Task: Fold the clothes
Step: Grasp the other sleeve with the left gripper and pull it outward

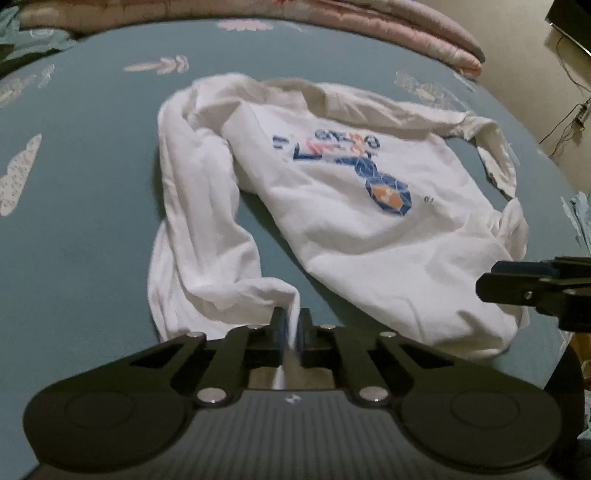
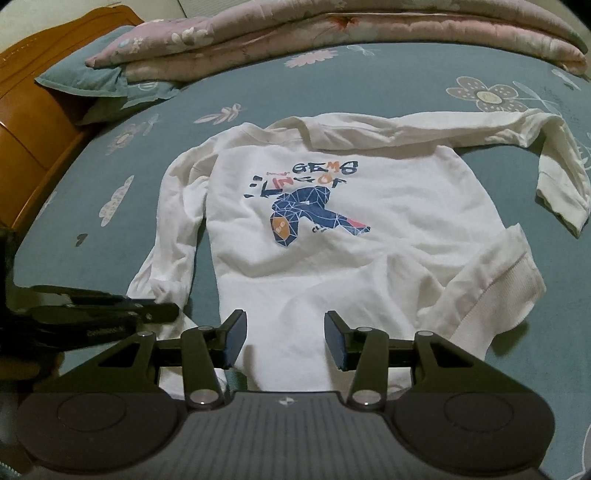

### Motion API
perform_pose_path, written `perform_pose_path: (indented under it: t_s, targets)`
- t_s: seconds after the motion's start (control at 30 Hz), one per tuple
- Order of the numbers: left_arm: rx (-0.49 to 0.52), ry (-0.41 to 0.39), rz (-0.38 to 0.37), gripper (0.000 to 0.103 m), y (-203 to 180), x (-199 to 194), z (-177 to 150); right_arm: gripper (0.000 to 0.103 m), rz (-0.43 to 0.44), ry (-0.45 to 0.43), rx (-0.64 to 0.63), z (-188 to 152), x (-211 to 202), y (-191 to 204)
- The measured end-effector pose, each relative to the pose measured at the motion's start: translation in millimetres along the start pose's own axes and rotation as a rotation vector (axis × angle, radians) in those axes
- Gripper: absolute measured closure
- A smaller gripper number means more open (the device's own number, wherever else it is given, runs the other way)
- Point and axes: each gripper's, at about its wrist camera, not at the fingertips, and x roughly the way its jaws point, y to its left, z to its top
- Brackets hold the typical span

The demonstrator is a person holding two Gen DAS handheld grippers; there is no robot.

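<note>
left gripper (image 1: 291, 328) pinched shut on sleeve cuff of white long-sleeved cotton sweatshirt (image 2: 332, 229) | right gripper (image 2: 284, 341) held spread above hem, nothing gripped | garment laid flat on teal flowered bedsheet (image 1: 74, 221) | judged light, limp, best taken at cuffs, hem

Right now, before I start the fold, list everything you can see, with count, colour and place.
sweatshirt: one, white with blue print, spread on the bed, print up
bedsheet: one, teal with flowers, under the sweatshirt
quilt: one, pink, folded at the far edge
pillow: one, teal, far left
headboard: one, orange wood, left
cables: dark, far right
left gripper: black, shut on the near sleeve end
right gripper: black, open over the hem
</note>
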Motion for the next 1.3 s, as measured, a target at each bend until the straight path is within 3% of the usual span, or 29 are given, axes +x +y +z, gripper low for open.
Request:
perform_pose_path:
  t_s: [0.17, 0.57, 0.8, 1.07, 1.3]
  targets:
    - [-0.012, -0.028, 0.041, 0.1, 19.5, -24.0, 3.7, 0.051, -0.003, 0.006, 0.013, 0.5, 4.6, -3.1]
    - [-0.091, -0.104, 0.23, 0.1, 76.5, -76.3, 12.7, 0.051, 0.016, 0.02, 0.006, 2.4, 12.7, 0.4]
    - [-0.148, -0.146, 0.371, 0.1, 112.5, -86.3, 17.9, 0.051, 0.013, 0.029, 0.003, 2.8, 14.2, 0.0]
    - [-0.164, -0.2, 0.463, 0.1, 142.9, -92.8, 34.8, 0.048, 0.006, 0.03, -0.003, 3.1, 13.8, 0.5]
    - [-0.173, -0.202, 0.52, 0.1, 174.6, -85.8, 53.1, 0.048, -0.005, 0.034, -0.005, 3.3, 14.7, 0.6]
